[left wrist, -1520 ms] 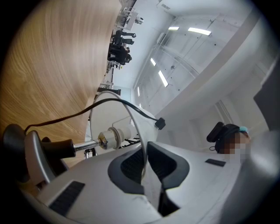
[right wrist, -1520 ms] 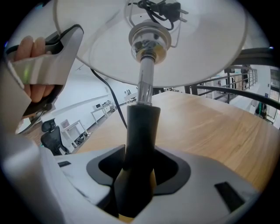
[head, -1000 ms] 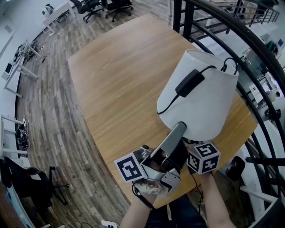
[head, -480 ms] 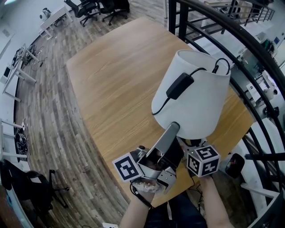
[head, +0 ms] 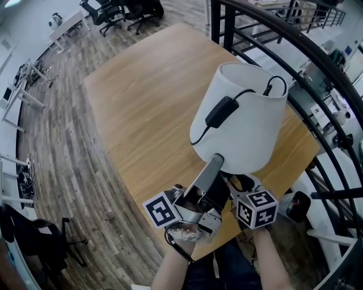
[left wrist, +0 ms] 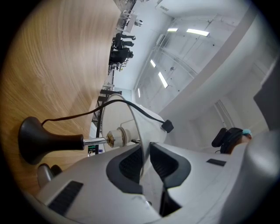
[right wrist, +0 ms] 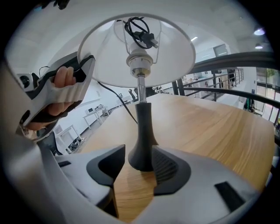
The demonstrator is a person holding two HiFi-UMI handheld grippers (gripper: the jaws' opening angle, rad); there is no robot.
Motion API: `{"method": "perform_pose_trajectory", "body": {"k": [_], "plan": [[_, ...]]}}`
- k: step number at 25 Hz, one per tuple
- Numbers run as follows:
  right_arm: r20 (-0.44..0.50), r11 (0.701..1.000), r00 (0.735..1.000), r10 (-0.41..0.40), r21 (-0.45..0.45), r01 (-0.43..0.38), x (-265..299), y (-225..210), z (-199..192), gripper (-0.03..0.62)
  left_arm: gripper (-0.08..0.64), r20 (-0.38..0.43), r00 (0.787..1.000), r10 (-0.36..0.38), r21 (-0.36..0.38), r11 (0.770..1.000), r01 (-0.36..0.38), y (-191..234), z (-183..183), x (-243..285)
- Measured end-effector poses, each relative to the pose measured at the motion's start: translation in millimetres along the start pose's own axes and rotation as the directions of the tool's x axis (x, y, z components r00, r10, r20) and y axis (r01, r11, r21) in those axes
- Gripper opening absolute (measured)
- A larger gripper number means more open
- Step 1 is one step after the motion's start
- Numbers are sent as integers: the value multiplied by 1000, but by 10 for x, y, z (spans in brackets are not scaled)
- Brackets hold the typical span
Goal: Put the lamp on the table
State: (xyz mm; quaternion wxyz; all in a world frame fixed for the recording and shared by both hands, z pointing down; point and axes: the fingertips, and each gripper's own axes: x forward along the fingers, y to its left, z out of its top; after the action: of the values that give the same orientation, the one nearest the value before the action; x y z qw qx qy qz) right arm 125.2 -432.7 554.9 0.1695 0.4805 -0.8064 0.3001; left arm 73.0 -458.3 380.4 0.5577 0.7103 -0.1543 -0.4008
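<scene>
Nearest you, both your forearms reach in from the bottom of the head view.

Your left gripper (left wrist: 145,164) points slightly upward. The lower rim of the lamp's white shade (head: 241,122) stands edge-on in the narrow gap between its pads. The jaws have just been opening, and the pads look to sit just off the rim rather than pressing it.

Just to its right, your right gripper (right wrist: 133,168) angles down under the shade. Its jaws are wide apart around the lamp's black flared base (right wrist: 141,148). The base is close against one pad, with bare wood showing on the other side.

The lamp stands near the close edge of the round wooden tabletop (head: 147,96), with its base appearing to rest on the wood. A black cord with an inline switch (head: 221,111) drapes down the outside of the shade.

Beyond the tabletop, a black metal railing (head: 317,62) curves along the right. A wood-plank floor (head: 62,141) lies to the left, and office chairs (head: 122,8) stand at the far end.
</scene>
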Motion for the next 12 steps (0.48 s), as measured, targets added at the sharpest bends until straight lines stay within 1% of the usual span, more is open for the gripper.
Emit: {"method": "perform_pose_trajectory", "body": {"k": [12], "plan": [[-10, 1000, 1000, -24, 19, 24, -192, 161, -239, 213, 86, 3, 1000, 16, -11, 1000, -16, -15, -99, -240]]}}
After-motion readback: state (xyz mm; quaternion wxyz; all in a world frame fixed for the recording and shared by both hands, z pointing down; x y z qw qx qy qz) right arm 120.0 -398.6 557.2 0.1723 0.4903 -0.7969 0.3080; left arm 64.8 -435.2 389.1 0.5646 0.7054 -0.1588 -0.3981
